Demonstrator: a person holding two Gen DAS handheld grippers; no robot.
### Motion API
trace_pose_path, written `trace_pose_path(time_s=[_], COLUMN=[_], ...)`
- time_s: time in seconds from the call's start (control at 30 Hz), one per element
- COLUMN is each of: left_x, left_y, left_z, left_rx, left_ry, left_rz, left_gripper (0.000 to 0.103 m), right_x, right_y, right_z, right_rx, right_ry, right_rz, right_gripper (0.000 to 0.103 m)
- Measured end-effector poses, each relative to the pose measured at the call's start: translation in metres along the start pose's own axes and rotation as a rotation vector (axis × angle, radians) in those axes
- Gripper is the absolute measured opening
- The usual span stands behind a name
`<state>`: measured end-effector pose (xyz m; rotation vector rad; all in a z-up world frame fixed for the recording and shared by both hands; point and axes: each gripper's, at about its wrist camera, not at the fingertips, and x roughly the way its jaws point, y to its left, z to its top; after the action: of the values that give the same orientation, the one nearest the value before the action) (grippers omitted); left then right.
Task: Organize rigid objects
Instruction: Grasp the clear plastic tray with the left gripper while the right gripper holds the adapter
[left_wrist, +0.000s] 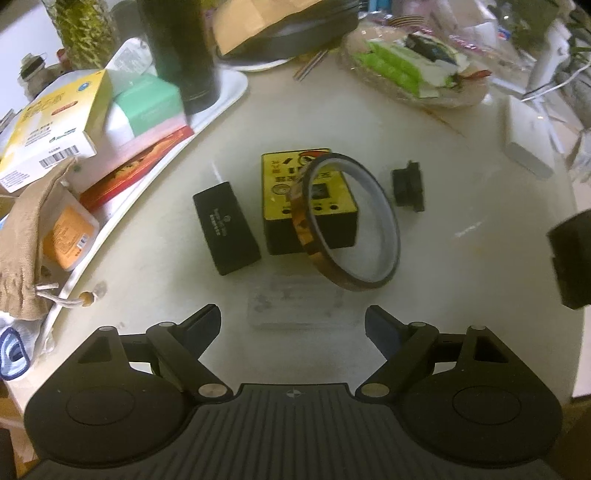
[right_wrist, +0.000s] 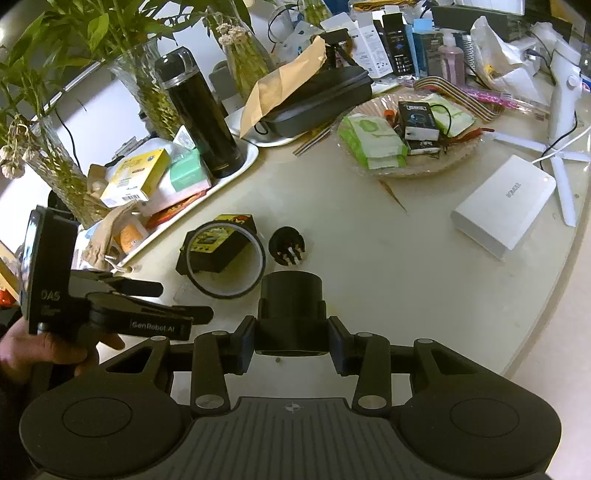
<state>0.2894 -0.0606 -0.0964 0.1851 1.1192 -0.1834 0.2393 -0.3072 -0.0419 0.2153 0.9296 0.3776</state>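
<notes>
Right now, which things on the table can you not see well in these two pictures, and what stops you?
- Clear plastic case: left wrist view, transparent and blurred; contents unclear.
- Black box: its print is too small to read; the right wrist view hides it behind the left gripper.
- Black part held in the right gripper: its underside is hidden by the pads.
- Yellow box: label partly covered by the tape roll.

Your left claw (left_wrist: 293, 325) is matte black: two round discs flank a ribbed grey centre plate with a small crosshair mark, and silver screw heads cap the linkage arms. Your right claw (right_wrist: 291, 343) is built the same, with dark blue pads on its fingers (right_wrist: 246, 343). The left unit's side reads "GenRobot.AI" in white, and your hand (right_wrist: 44, 350) wraps its handle.
</notes>
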Motion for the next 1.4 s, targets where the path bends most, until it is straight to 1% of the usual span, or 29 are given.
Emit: trace_pose_path(time_s=[0.07, 0.17, 0.23, 0.27, 0.47, 0.67, 0.73, 0.97, 1.13, 1.33, 1.4], left_x=[0.003, 0.007, 0.009, 0.01, 0.009, -0.006, -0.01, -0.042, -0.072, -0.111, -0.122], left_y=[-0.001, -0.002, 0.001, 0.002, 0.002, 0.002, 0.004, 0.011, 0.021, 0.021, 0.02], left_z=[0.002, 0.003, 0.005, 0.005, 0.004, 0.003, 0.002, -0.012, -0.027, -0.041, -0.046], left_rx=[-0.007, 0.009, -0.003, -0.009, -0.02, -0.029, -0.038, -0.045, -0.08, -0.068, -0.066], left_ry=[0.011, 0.028, 0.036, 0.036, 0.035, -0.013, -0.019, -0.069, -0.117, -0.173, -0.19], left_rz=[-0.006, -0.001, -0.008, -0.018, -0.025, -0.042, -0.035, -0.006, -0.012, -0.019, -0.029], left_gripper=[0.086, 0.084, 0.076, 0.068, 0.068, 0.068, 0.068, 0.068, 0.068, 0.068, 0.068], right_x=[-0.001, -0.001, -0.002, -0.002, -0.003, -0.003, -0.002, -0.006, -0.012, -0.024, -0.031], right_y=[-0.002, -0.002, -0.004, -0.005, -0.004, -0.006, -0.004, 0.004, 0.021, 0.046, 0.05], right_z=[0.0, -0.002, -0.002, -0.002, -0.002, -0.001, -0.003, -0.003, 0.002, -0.003, -0.006], right_rx=[0.007, 0.004, 0.007, 0.012, 0.015, 0.021, 0.016, -0.028, -0.071, -0.12, -0.118], right_ry=[-0.004, 0.002, 0.0, -0.002, -0.006, -0.008, -0.005, -0.013, -0.027, -0.028, -0.03], right_rz=[0.002, 0.0, -0.008, -0.007, 0.0, 0.003, 0.005, -0.009, -0.025, -0.019, -0.012], right_gripper=[0.044, 0.044, 0.044, 0.044, 0.044, 0.044, 0.044, 0.044, 0.044, 0.044, 0.044])
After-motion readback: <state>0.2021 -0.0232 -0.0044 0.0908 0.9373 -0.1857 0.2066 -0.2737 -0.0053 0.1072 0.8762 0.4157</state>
